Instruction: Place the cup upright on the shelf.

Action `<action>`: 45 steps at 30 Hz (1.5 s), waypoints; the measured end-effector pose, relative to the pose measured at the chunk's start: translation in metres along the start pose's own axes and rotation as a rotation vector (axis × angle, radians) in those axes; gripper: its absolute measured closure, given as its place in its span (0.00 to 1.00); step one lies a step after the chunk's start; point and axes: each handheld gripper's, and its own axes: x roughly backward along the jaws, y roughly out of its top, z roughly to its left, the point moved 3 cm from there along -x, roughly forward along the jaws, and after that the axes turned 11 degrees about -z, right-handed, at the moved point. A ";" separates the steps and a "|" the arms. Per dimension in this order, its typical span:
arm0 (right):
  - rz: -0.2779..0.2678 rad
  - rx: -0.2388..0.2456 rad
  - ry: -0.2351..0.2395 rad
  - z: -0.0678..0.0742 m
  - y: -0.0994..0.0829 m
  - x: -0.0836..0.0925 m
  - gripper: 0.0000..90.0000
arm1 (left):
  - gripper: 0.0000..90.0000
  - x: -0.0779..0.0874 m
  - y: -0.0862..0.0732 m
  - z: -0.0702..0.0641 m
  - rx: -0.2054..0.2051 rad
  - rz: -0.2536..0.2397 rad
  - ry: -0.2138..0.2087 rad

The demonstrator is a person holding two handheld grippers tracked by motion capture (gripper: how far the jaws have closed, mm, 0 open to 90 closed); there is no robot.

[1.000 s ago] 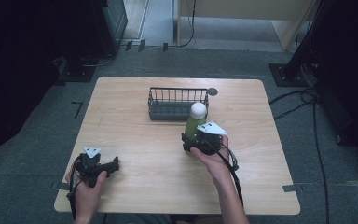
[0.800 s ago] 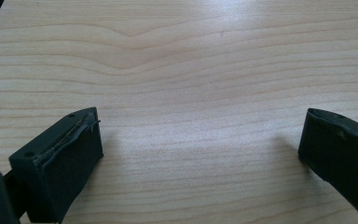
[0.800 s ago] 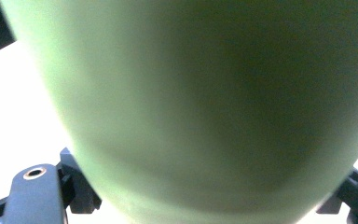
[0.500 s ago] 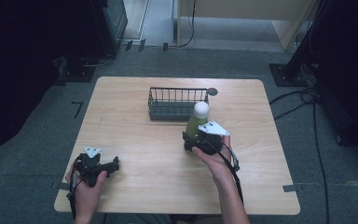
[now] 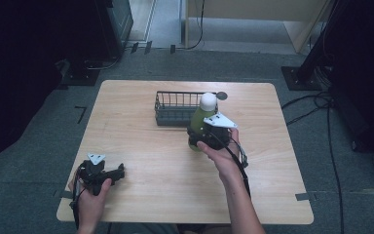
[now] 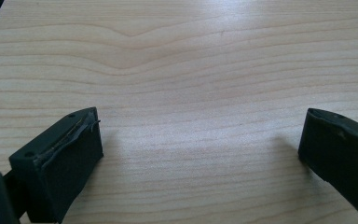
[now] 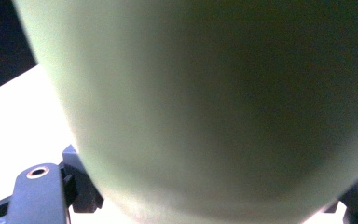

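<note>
From above I see a pale wooden tabletop with rounded corners, standing on a grey floor. My two hand-held grippers come in from the near edge.

My right gripper sits right of the middle of the tabletop, carrying a grey three-cornered plate on top. It is clamped on a green plastic bottle with a rounded white cap. The bottle stands about upright in the grip, its cap pointing up. Its base is hidden behind the gripper, so I cannot tell whether it touches the wood. In the right gripper view the green bottle wall is pressed close against the camera, with the black jaws hugging it on both sides at the bottom of the picture. The jaws have just been closing, with the bottle between them.

Just behind the bottle, toward the far side of the tabletop, stands a dark wire basket, rectangular and open at the top. A small dark round disc lies beside the basket's right end.

My left gripper rests low near the front left corner of the tabletop, well apart from the bottle. In the left gripper view its two black jaws stand wide apart, with bare wood grain between them.
</note>
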 end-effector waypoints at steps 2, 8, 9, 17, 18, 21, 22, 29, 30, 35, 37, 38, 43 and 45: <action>-0.008 -0.001 0.000 -0.001 0.007 -0.003 0.22 | 0.00 0.000 0.000 0.000 0.000 0.000 0.000; -0.009 0.010 -0.017 -0.008 0.029 -0.019 0.22 | 0.00 0.000 0.000 0.000 0.000 0.001 0.000; -0.005 0.006 -0.017 -0.010 0.031 -0.021 0.22 | 0.00 0.000 0.000 0.000 0.000 0.001 0.001; -0.015 -0.006 -0.024 -0.018 0.067 -0.040 0.22 | 0.00 0.000 0.000 0.000 0.000 0.001 0.000; -0.017 -0.009 -0.025 -0.018 0.070 -0.041 0.22 | 0.00 0.000 0.000 0.000 0.000 0.001 0.000; -0.030 -0.012 -0.031 -0.019 0.082 -0.048 0.22 | 0.00 0.000 0.000 0.000 0.000 0.001 0.000; -0.035 -0.011 -0.035 -0.019 0.087 -0.051 0.22 | 0.00 0.000 0.000 0.000 0.001 0.000 0.000; -0.065 -0.020 -0.067 -0.024 0.101 -0.071 0.22 | 0.00 0.000 0.000 0.000 0.000 0.001 0.000; -0.069 -0.020 -0.074 -0.025 0.101 -0.074 0.22 | 0.00 0.000 0.000 0.000 0.001 0.001 0.000; -0.050 -0.027 -0.121 -0.030 0.089 -0.096 0.22 | 0.00 0.000 0.000 0.000 -0.001 0.001 0.000; -0.056 -0.031 -0.141 -0.031 0.087 -0.100 0.22 | 0.00 0.000 0.000 0.000 0.000 0.001 0.000; -0.056 -0.031 -0.141 -0.031 0.087 -0.100 0.22 | 0.00 0.000 0.000 0.000 0.000 0.001 0.000; -0.029 -0.011 -0.149 -0.033 0.078 -0.114 0.22 | 0.00 0.000 0.000 0.000 -0.001 0.001 0.000; -0.003 -0.004 -0.159 -0.035 0.072 -0.119 0.22 | 0.00 0.000 0.000 0.000 -0.001 0.001 0.000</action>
